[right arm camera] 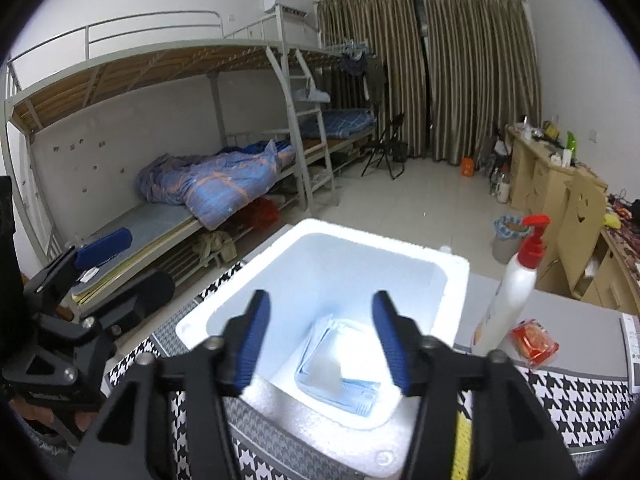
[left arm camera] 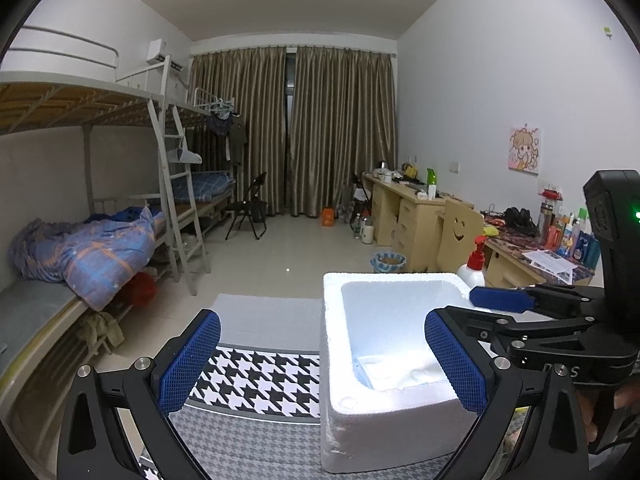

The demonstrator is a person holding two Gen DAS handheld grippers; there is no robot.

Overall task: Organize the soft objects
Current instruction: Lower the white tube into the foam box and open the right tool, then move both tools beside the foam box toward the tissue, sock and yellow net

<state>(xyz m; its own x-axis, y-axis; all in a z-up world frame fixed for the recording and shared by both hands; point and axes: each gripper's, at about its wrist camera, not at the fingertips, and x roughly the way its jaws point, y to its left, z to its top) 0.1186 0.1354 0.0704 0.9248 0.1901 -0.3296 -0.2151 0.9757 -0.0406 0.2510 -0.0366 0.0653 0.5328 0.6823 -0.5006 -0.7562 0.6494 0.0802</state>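
Observation:
A white foam box (right arm camera: 452, 276) stands on the houndstooth-covered table (right arm camera: 580, 400); it also shows in the left wrist view (left arm camera: 400, 424). Inside lies a soft pale-blue pack (right arm camera: 340, 376), also visible in the left wrist view (left arm camera: 384, 372). My right gripper (right arm camera: 320, 344) is open and empty, just above the box's near rim. My left gripper (left arm camera: 322, 364) is open and empty, level with the box's left wall. A red snack packet (right arm camera: 534, 340) lies right of the box.
A white pump bottle with a red top (right arm camera: 512, 288) stands right of the box, next to the red packet. Bunk beds (right arm camera: 200, 184) line the left wall; desks (left arm camera: 404, 208) line the right. A bin (right arm camera: 506, 236) stands on the floor.

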